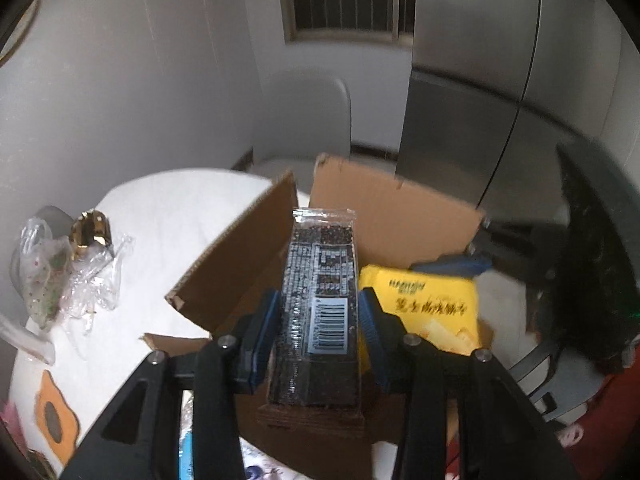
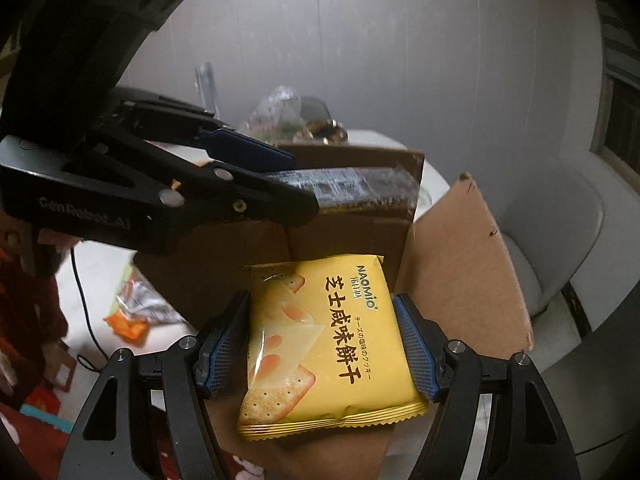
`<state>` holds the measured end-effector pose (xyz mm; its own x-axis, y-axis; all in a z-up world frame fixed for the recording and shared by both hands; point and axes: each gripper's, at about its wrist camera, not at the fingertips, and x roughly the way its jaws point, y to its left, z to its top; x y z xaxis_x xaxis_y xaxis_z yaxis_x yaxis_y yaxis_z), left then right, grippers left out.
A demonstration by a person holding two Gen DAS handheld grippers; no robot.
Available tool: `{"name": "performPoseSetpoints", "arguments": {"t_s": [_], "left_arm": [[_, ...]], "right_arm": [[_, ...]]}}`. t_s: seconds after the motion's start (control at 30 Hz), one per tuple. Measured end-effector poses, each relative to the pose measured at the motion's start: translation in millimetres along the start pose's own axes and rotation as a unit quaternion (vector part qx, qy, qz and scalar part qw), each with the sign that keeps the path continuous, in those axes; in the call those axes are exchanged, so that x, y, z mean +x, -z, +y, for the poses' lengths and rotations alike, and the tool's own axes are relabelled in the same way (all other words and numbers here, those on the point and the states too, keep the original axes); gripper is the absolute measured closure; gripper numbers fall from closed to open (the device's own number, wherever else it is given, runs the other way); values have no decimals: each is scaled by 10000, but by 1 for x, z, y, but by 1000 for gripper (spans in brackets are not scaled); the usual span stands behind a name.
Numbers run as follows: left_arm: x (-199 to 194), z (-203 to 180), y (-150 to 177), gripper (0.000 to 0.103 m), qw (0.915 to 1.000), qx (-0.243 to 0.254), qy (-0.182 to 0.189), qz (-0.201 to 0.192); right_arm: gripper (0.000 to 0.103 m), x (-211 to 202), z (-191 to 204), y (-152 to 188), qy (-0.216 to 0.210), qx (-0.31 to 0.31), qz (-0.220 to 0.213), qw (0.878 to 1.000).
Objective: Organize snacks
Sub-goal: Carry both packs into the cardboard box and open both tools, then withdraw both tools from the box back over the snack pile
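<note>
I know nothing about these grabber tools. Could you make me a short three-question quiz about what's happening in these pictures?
1. True or false: the left gripper holds a dark snack bar showing a barcode.
2. What colour is the cracker packet in the right gripper? A red, B yellow, C green.
3. What container with open flaps sits under both snacks?

Key: 1 true. 2 B. 3 the cardboard box.

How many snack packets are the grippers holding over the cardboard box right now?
2: a dark bar packet in the left gripper, a yellow cracker packet in the right gripper. Others may lie hidden inside the box.
</note>
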<state>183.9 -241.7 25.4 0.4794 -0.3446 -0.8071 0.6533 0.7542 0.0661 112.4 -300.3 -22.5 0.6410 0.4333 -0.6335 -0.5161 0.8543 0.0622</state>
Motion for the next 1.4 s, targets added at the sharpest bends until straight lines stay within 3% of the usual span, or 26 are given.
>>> {"name": "performPoseSetpoints", "arguments": {"t_s": [0.2,0.43,0.7,1.03,1.4], "left_arm": [[26,1,2,65,9971,201,-144,714],[30,8,3,65,9950,245,-248,937],[18,18,4,64,9965,113,-274,778],[-17,38,8,36,9992,-221,-275,195],[-38,49,22,34,9981,-411,-459,-35]], "right_arm": [[35,20,2,-12,85,-250,408,9988],[35,36,6,-20,130,-322,698,9970],[35,50,4,-27,70,-336,714,9969],[35,56,3,-37,105,-252,667,9974],[34,76,-9,-37,104,21,897,9959]]}}
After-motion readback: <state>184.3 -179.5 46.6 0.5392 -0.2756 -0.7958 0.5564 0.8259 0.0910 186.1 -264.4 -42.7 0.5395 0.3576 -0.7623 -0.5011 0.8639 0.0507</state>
